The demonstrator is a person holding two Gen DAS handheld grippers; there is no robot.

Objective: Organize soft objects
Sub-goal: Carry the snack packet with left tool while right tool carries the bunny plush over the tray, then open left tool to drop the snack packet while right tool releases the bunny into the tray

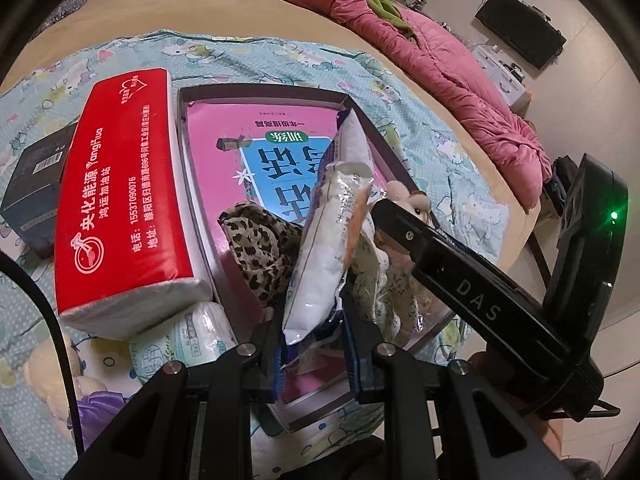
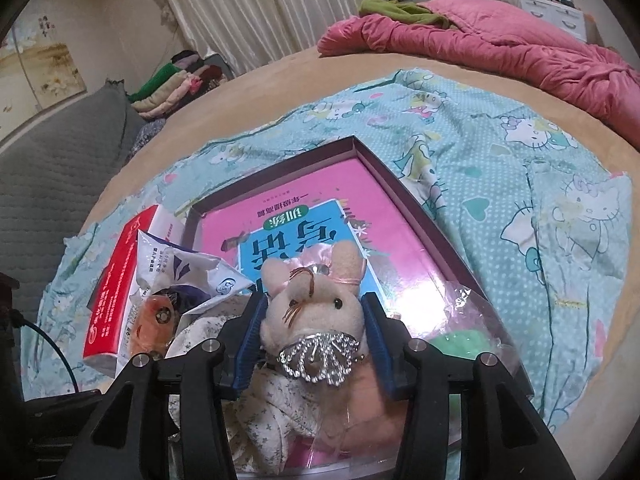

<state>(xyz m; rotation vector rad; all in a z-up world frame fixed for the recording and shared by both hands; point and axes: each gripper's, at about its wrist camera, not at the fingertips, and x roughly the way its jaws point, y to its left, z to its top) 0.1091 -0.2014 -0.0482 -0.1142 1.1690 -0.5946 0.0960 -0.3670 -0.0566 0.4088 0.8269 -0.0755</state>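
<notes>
My left gripper (image 1: 310,336) is shut on a white plastic soft pack (image 1: 332,240) and holds it upright over the shallow box (image 1: 260,90). The box holds a pink book (image 1: 280,148), a leopard-print cloth (image 1: 260,248) and floral fabric (image 1: 372,280). My right gripper (image 2: 312,316) is closed around a pink plush rabbit (image 2: 316,296) with a beaded collar, over the box's near end (image 2: 400,172). The white pack also shows at the left of the right wrist view (image 2: 188,276). The right gripper's body shows in the left wrist view (image 1: 472,292).
A red tissue pack (image 1: 124,200) leans on the box's left side, with a small tissue pack (image 1: 184,340) below it and a dark box (image 1: 36,188) further left. A Hello Kitty sheet (image 2: 520,200) covers the bed. A pink quilt (image 2: 500,52) lies at the back.
</notes>
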